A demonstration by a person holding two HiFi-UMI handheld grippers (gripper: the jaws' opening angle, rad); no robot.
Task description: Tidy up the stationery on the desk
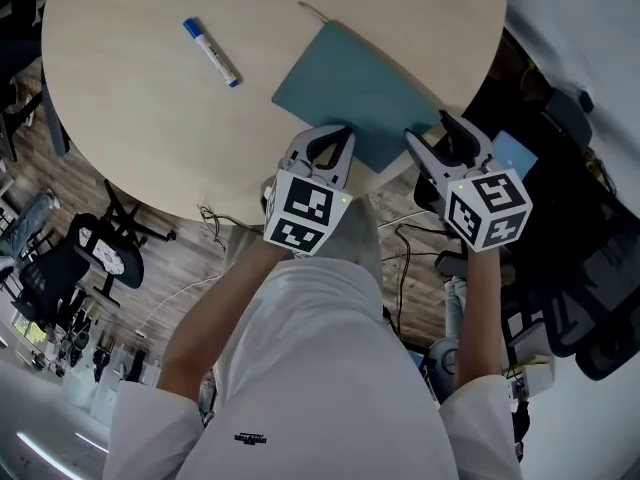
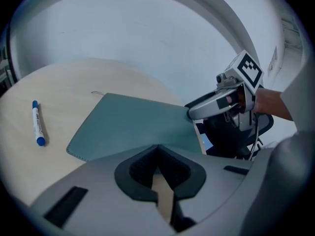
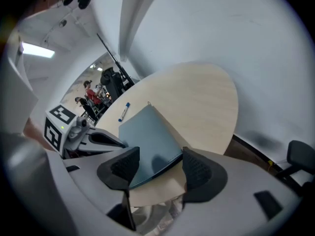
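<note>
A teal notebook [image 1: 360,88] [image 2: 133,127] [image 3: 145,132] lies on the round light-wood table [image 1: 130,98], its near right corner overhanging the table's edge. A blue-and-white marker [image 1: 210,52] [image 2: 37,123] [image 3: 123,111] lies apart, to the left of the notebook. My left gripper [image 1: 335,133] [image 2: 157,149] is shut and empty, its tips right at the notebook's near edge. My right gripper [image 1: 432,133] [image 3: 160,166] is open, with its jaws on either side of the overhanging corner, not closed on it.
Below the table's rim are wood flooring, cables [image 1: 400,258] and a black office chair [image 1: 590,278] at the right. More black chairs [image 1: 95,253] stand at the left. People [image 3: 91,95] are far off in the room behind.
</note>
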